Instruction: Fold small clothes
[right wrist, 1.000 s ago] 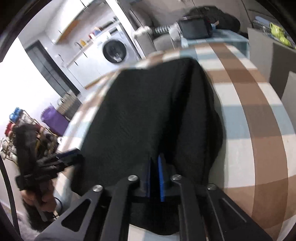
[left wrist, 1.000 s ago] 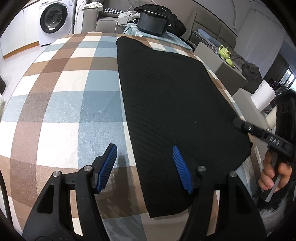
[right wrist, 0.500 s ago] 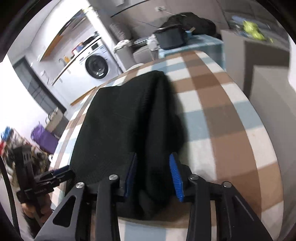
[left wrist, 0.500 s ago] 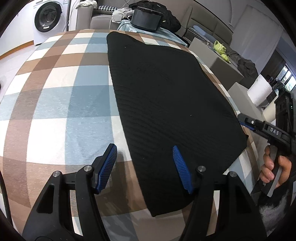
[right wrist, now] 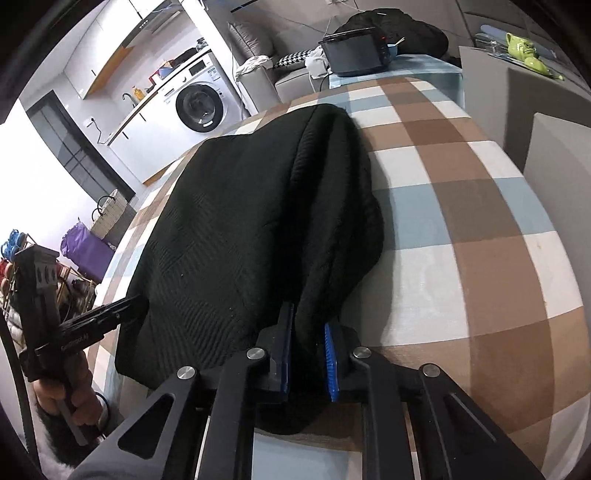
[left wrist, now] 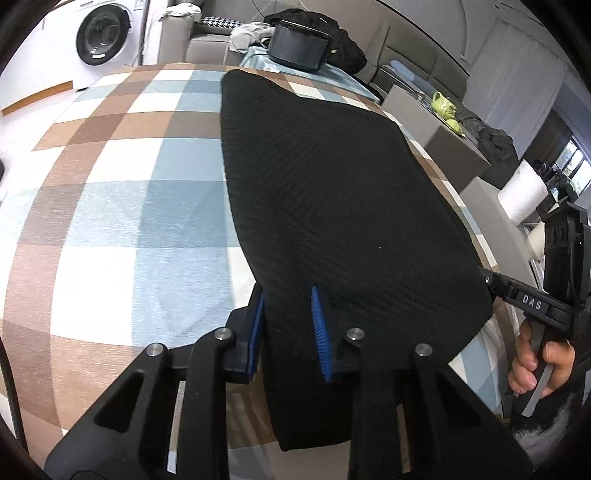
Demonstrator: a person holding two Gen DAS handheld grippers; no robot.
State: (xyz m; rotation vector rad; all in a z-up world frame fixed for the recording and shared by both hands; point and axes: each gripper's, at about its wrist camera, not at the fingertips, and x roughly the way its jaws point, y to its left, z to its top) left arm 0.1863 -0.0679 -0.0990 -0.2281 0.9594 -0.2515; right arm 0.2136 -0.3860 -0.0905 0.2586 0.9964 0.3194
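A black ribbed garment (left wrist: 325, 206) lies lengthwise on the checked tablecloth (left wrist: 122, 206). My left gripper (left wrist: 286, 325) straddles its near left edge, with the jaws partly closed around the cloth. In the right wrist view the same garment (right wrist: 236, 221) is bunched along its right side. My right gripper (right wrist: 308, 354) has its jaws partly closed around the near right edge, and cloth fills the gap. Each gripper also shows in the other's view: the right one (left wrist: 517, 295) at the garment's right corner, the left one (right wrist: 107, 317) at its left corner.
A washing machine (left wrist: 99, 33) stands beyond the table's far left. A black box (left wrist: 297, 50) sits on a small table past the far end. Grey boxes (left wrist: 454, 147) and a paper roll (left wrist: 521, 195) stand to the right. Tablecloth (right wrist: 461, 236) lies bare right of the garment.
Both grippers have narrowed their jaws around the garment's near edge. The left one moved forward onto the cloth. The right one, open half a second ago, is closing on the bunched edge.
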